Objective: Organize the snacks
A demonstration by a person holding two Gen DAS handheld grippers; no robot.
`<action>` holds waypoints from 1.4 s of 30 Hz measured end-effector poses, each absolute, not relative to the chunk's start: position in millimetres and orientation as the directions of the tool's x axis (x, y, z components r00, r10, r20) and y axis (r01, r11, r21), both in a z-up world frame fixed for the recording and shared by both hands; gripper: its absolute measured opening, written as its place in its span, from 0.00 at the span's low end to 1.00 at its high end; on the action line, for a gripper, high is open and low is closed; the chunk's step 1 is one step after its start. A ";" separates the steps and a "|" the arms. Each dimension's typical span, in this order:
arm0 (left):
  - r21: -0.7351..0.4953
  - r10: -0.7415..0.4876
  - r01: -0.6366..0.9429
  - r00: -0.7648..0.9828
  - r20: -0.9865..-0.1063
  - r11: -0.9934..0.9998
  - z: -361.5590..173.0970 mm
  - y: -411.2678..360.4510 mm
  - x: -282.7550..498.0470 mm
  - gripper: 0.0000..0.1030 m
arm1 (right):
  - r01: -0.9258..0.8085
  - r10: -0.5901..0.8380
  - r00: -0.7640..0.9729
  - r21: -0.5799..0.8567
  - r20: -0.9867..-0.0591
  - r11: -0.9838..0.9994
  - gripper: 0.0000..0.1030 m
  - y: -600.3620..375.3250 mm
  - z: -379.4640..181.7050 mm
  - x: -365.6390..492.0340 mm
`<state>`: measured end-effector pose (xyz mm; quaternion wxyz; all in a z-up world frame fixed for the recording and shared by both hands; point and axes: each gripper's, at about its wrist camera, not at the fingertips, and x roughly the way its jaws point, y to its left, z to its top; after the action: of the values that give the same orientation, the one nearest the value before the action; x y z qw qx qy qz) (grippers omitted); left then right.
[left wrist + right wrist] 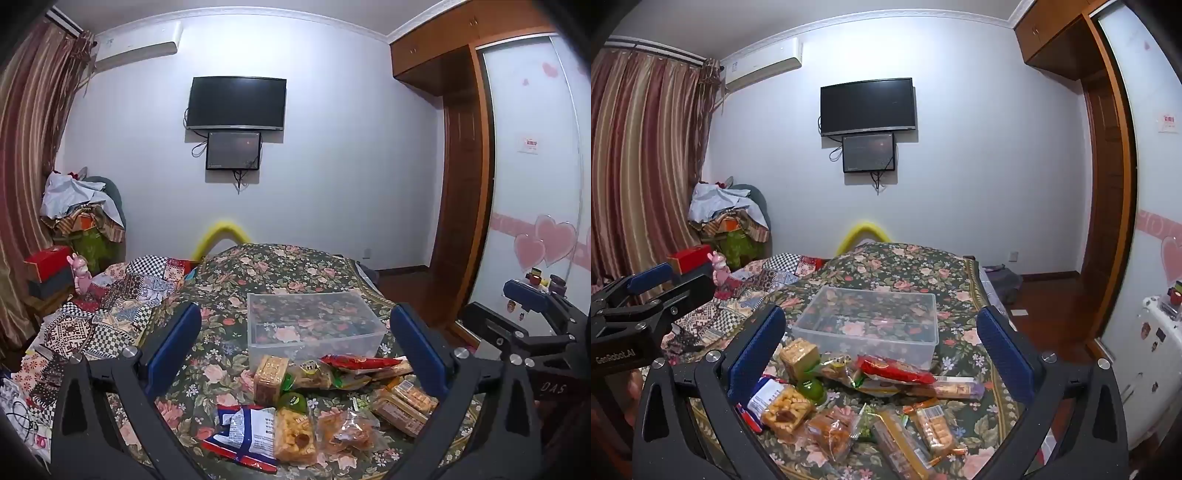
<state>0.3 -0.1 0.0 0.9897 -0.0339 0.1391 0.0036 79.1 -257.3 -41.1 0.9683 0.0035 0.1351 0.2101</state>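
A clear plastic bin (314, 325) stands empty on the floral cloth, also in the right wrist view (871, 321). In front of it lies a heap of snack packets: a red packet (362, 361) (894, 369), a blue-and-white bag (243, 430) (761, 400), a square cracker pack (270, 378) (799, 356), orange pastry packs (295, 437) (786, 410) and long biscuit packs (406, 402) (934, 424). My left gripper (297, 354) is open above the heap, holding nothing. My right gripper (881, 350) is open above the heap too, empty. The left gripper's body (635, 310) shows at the left of the right wrist view.
The table's floral cloth (280, 266) runs back to a yellow chair back (221, 232). A patchwork quilt (110, 314) lies to the left, with boxes and clothes (81, 229) beyond. A wooden wardrobe (461, 166) and floor are to the right.
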 end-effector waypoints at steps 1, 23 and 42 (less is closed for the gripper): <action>-0.067 -0.006 -0.013 0.960 -0.279 0.998 -0.2 0.3 0.9 1.00 | -0.407 0.409 0.874 0.065 -0.263 0.911 1.00 -257.5 -41.0 79.3; -0.057 0.008 -0.024 0.963 -0.268 0.998 3.3 0.9 2.3 1.00 | -0.412 0.418 0.874 0.077 -0.248 0.908 1.00 -259.9 -38.9 79.4; -0.050 0.010 -0.024 0.966 -0.257 0.998 4.8 -2.6 -0.9 1.00 | -0.408 0.417 0.878 0.087 -0.235 0.909 1.00 -265.1 -33.1 76.2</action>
<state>-0.9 -2.6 4.8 0.9912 -0.0262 0.1295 0.0085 76.2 -265.1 -33.1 0.9689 0.0176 0.1249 0.2130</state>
